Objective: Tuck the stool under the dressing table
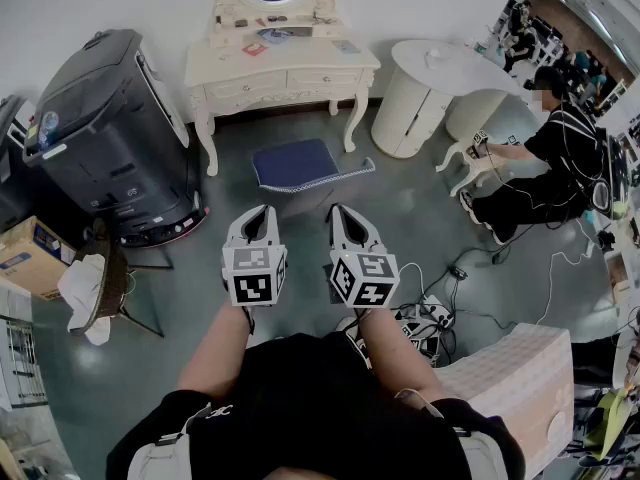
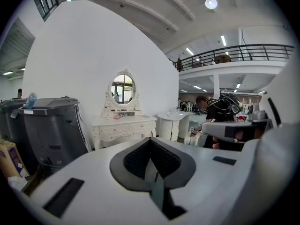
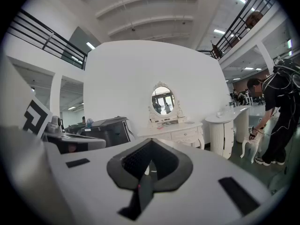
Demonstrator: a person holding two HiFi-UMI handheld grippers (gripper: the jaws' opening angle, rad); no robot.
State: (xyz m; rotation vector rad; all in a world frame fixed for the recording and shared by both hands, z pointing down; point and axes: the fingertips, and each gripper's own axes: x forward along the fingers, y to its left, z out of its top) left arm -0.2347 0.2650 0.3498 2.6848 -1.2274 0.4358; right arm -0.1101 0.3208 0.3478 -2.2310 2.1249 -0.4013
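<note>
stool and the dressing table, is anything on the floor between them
Nothing: in the head view only bare grey floor lies between the stool and the dressing table.

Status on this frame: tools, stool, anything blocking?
Left tool and right tool shut, empty, short of the stool. Stool out in front of the dressing table, not tucked. Nothing seen between them.

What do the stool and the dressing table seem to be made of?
Stool: blue seat, apparently padded fabric, matte with a soft rounded edge.
Dressing table: probably painted wood, cream and smooth, judging by its carved curved legs and drawer fronts.
</note>
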